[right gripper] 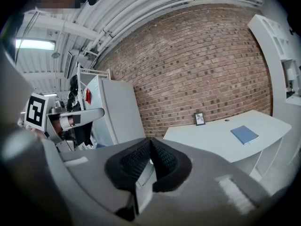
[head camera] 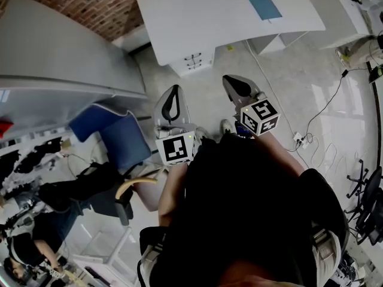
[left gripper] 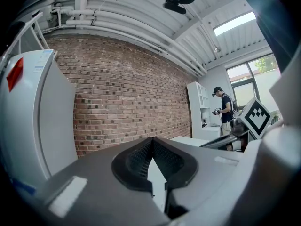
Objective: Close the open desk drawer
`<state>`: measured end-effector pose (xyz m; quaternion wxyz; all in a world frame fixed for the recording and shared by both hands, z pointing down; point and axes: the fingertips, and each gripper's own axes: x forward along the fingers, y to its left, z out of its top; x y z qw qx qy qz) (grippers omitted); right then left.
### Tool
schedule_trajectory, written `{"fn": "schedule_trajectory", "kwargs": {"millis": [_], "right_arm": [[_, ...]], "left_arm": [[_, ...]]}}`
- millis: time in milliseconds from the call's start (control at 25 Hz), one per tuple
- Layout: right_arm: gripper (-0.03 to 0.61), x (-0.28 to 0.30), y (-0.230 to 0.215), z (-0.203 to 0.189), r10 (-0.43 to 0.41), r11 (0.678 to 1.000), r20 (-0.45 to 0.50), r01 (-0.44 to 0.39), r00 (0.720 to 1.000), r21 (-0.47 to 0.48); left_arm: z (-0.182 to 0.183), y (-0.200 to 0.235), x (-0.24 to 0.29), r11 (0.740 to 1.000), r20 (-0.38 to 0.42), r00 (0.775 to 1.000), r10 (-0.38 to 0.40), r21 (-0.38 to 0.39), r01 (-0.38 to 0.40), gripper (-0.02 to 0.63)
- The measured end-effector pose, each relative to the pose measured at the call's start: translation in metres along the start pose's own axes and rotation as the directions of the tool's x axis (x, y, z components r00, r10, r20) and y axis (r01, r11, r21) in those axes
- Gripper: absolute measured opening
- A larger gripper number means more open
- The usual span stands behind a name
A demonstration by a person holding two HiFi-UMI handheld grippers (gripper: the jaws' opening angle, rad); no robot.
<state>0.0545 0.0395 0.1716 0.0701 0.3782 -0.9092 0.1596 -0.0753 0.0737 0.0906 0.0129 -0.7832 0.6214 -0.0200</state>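
Brick-walled office, drawers at twelve o'clock. Left gripper, right gripper pinched closed, empty. Could jam if shoved off-centre.

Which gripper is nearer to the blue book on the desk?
Right. In the head view the right gripper hangs short of the desk, nearly in line with the book; the left gripper sits farther to the left.

A white desk carries a blue notebook.
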Motion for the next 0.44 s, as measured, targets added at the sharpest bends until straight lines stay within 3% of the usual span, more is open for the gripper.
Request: {"fn": "schedule_trajectory", "kwargs": {"millis": [440], "right_arm": [[0.002, -0.0054, 0.0057, -0.0049, 0.001, 1.0, -0.005, -0.001, 1.0, 0.001]], "left_arm": [[0.0021, -0.0037, -0.0087, 1.0, 0.007, 1.0, -0.006, 0.004, 0.006, 0.017]]}}
